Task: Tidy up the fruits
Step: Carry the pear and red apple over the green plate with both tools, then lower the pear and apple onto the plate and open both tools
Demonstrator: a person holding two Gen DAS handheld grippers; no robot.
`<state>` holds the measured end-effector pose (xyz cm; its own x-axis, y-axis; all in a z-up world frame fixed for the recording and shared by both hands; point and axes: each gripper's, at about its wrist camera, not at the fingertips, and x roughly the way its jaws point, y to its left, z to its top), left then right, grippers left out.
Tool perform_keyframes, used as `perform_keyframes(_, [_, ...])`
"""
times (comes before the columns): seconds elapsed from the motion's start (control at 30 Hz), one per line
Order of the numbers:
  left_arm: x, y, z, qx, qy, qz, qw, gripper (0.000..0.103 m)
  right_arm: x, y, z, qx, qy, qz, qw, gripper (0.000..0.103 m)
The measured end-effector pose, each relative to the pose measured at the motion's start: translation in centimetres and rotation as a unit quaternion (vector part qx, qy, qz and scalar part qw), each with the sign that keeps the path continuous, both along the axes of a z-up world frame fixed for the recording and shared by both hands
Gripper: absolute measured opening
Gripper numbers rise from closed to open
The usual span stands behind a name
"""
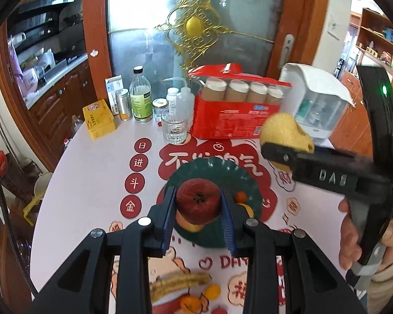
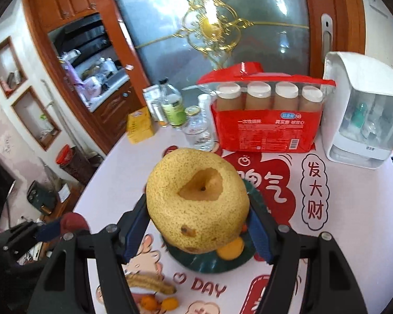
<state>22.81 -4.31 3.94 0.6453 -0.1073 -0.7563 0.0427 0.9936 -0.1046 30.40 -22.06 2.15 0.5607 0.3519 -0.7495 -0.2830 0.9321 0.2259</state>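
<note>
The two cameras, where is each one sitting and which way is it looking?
Left wrist view: rides the left gripper, looking forward past its jaws, shut on the red apple, over the green plate; the person's right hand shows.
Right wrist view: rides the right gripper, looking past its jaws, shut on the yellow pear; the left gripper shows lower left.
Both share plate, red box, door.
</note>
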Motion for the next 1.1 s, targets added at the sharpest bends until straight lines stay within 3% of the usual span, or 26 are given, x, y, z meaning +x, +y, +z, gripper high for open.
perform_keyframes(0.3, [8.2, 2.2, -7.3, -0.022, 0.057, 0.006, 0.9981, 0.031, 5.3, 1.1, -8.2, -0.025, 0.053, -0.036, 0.998, 0.070])
perform_keyframes(0.7, [15.0, 2.7, -17.5, -0.043, 0.135, -0.038, 0.9892, 0.031, 8.0, 2.8, -17.2, -0.068, 0.111, -0.069, 0.989, 0.070])
perform_keyframes(0.9, [17.0, 1.9, -20.0, -0.058, 0.151, -0.057, 0.9852, 0.031, 8.2, 3.0, -19.9, -0.075, 0.132, -0.069, 0.986, 0.070])
perform_keyframes(1.1, [17.9, 0.3, -21.8, -0.078, 0.147, -0.065, 0.9840, 0.031, 7.9, 2.9, -20.0, -0.073, 0.117, -0.060, 0.989, 0.071])
